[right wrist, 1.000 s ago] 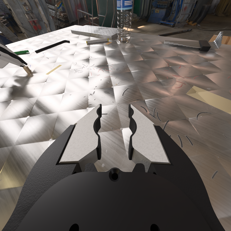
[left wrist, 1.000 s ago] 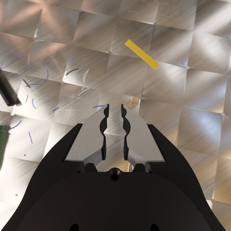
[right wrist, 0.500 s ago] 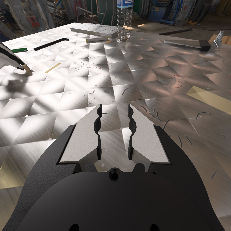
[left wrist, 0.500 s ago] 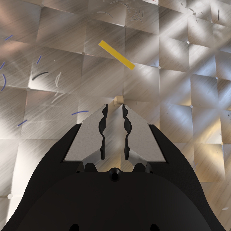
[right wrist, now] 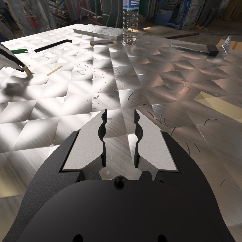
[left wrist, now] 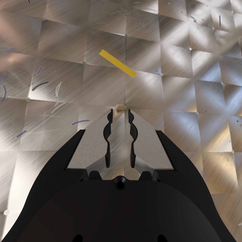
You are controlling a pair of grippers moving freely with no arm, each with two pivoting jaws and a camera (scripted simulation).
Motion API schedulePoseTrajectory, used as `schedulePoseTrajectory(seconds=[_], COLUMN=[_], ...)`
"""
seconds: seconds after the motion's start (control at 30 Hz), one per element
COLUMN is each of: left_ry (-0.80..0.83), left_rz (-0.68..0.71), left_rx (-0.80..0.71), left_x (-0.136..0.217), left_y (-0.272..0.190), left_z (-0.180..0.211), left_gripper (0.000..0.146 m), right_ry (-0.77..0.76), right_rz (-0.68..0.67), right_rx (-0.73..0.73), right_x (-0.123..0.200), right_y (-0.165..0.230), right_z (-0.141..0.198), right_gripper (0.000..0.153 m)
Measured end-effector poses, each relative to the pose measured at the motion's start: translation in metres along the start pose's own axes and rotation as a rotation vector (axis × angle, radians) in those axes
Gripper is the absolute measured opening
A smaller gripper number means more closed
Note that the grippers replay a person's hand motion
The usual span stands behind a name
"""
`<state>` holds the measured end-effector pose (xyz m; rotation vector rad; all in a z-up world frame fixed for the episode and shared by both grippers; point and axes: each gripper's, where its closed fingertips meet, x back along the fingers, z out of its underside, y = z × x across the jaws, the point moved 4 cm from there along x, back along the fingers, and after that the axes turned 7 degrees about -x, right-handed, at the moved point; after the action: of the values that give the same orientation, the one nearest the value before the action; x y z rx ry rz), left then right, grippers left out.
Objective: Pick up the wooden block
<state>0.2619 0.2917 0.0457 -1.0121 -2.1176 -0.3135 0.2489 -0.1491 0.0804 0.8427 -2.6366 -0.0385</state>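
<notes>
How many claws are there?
2. The left claw reaches down at the wooden block and also shows at the right wrist view's left edge. The right claw hangs open over bare table, nearer the camera.

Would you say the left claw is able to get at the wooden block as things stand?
Probably yes. The left claw is open, and the wooden block sits just beyond its tips, in line with the gap. Nothing lies between them; the yellow strip lies well past the block.
</notes>
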Motion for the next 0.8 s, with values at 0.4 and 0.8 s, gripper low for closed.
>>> schedulePoseTrajectory(seconds=[0.4,0.8], left_ry=[0.010,-0.152], left_rz=[-0.054,-0.058], left_rx=[-0.015,-0.218], left_x=[-0.004,-0.009], left_y=[0.000,-0.060], left_z=[-0.003,-0.065], left_gripper=[0.011,0.011], right_ry=[0.009,-0.007], right_rz=[0.009,0.013], right_rx=[0.009,0.032], right_x=[-0.001,0.000], right_y=[0.000,0.004], right_z=[0.001,0.000], right_gripper=[0.042,0.041])
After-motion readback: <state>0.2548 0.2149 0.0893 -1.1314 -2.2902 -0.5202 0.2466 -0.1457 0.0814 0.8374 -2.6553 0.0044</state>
